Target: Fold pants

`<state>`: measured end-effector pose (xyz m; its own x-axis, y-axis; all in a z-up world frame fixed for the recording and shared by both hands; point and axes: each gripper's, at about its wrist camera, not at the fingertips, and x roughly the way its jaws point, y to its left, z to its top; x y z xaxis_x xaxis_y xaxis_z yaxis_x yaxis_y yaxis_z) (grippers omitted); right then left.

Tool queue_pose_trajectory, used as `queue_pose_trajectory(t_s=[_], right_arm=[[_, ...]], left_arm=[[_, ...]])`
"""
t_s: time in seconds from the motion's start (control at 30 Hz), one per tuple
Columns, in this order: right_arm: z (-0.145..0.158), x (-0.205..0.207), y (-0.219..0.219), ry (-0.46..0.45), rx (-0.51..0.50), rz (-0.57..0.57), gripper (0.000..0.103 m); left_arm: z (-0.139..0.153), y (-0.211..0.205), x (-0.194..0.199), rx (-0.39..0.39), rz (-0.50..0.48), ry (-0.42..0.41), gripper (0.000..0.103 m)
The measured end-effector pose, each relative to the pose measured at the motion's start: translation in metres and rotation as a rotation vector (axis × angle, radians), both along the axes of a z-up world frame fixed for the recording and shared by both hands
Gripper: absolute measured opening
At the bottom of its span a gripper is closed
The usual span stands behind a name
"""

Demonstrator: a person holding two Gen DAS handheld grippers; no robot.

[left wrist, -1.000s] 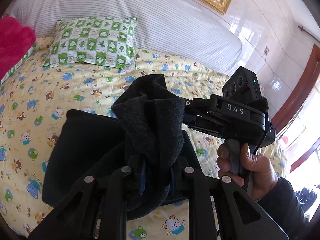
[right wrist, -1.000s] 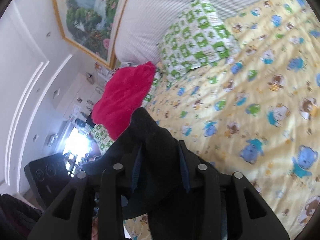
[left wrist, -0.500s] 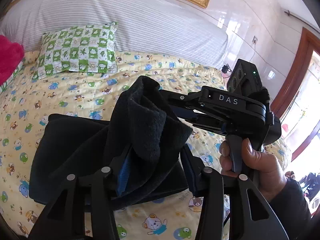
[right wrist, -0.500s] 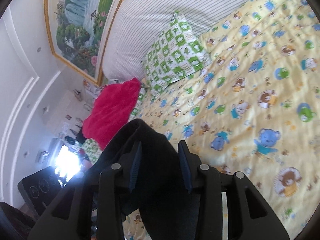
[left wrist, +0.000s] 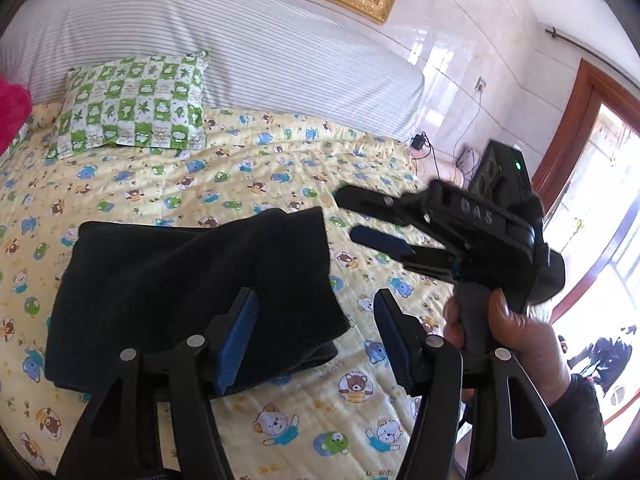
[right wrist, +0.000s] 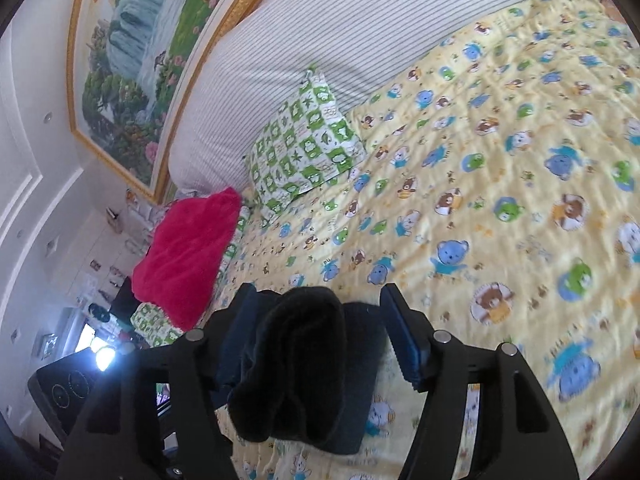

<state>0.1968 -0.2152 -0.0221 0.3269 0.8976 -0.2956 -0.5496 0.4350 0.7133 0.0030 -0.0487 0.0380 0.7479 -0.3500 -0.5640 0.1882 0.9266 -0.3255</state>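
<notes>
The dark pants (left wrist: 192, 280) lay folded into a thick rectangular stack on the yellow bear-print bedspread (left wrist: 280, 168), at about nine o'clock in the left wrist view. The left gripper (left wrist: 316, 336) hovered over the stack's near right corner with its blue-padded jaws spread wide and nothing between them. At three o'clock, the right gripper (left wrist: 360, 220) pointed toward ten o'clock, its jaws parted and empty, just beside the stack's far right corner; the person's right hand (left wrist: 512, 340) gripped its handle from below — fingers wrapped, thumb upright. In the right wrist view the same gripper (right wrist: 316, 340) stood open over a rolled fold of the pants (right wrist: 304, 360), the cloth loose between the pads, not pinched. A green checked pillow (left wrist: 132, 104) and a red blanket (right wrist: 188, 260) lay near the striped headboard (left wrist: 240, 40) — well apart from the stack.
</notes>
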Motion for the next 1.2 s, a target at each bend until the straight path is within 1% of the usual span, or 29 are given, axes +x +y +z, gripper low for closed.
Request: queue_pose_trajectory(t_s=[0.07,0.3,0.4,0.5,0.53,0.57,0.63,0.77,0.9,1.0,1.07,1.2], right_arm=[[0.001,-0.008,0.002,-0.009,-0.028,-0.009,0.071],[-0.003,-0.030,0.008,-0.012,-0.073,-0.035,0.071],[-0.001,-0.041,0.009,-0.025,-0.085,-0.056,0.071],[0.003,-0.052,0.016,-0.044,-0.122,-0.052,0.071],[0.003,-0.056,0.018,-0.051,-0.134,-0.053,0.073],[0.004,-0.059,0.019,-0.055,-0.143,-0.057,0.078],[0.004,-0.065,0.020,-0.060,-0.146,-0.075,0.081],[-0.002,-0.072,0.021,-0.024,-0.129,-0.082,0.081],[-0.009,-0.076,0.026,-0.016,-0.150,-0.090,0.081],[-0.020,-0.074,0.028,0.022,-0.156,-0.104,0.081],[-0.027,-0.072,0.028,0.040,-0.162,-0.106,0.081],[-0.037,-0.071,0.027,0.036,-0.179,-0.118,0.081]], left_arm=[[0.001,0.009,-0.002,-0.021,0.016,-0.001,0.061],[0.002,0.042,-0.007,-0.049,0.089,0.012,0.063],[0.002,0.057,-0.012,-0.076,0.117,0.011,0.067],[0.000,0.071,-0.014,-0.090,0.142,0.011,0.068],[0.000,0.075,-0.015,-0.090,0.150,0.012,0.068],[-0.001,0.079,-0.017,-0.088,0.159,0.016,0.068],[-0.004,0.088,-0.019,-0.095,0.172,0.023,0.068],[-0.012,0.106,-0.022,-0.116,0.198,0.049,0.071],[-0.020,0.122,-0.023,-0.131,0.230,0.073,0.072],[-0.024,0.136,-0.022,-0.133,0.256,0.090,0.073],[-0.028,0.144,-0.020,-0.137,0.263,0.110,0.076],[-0.034,0.158,-0.020,-0.154,0.294,0.128,0.076]])
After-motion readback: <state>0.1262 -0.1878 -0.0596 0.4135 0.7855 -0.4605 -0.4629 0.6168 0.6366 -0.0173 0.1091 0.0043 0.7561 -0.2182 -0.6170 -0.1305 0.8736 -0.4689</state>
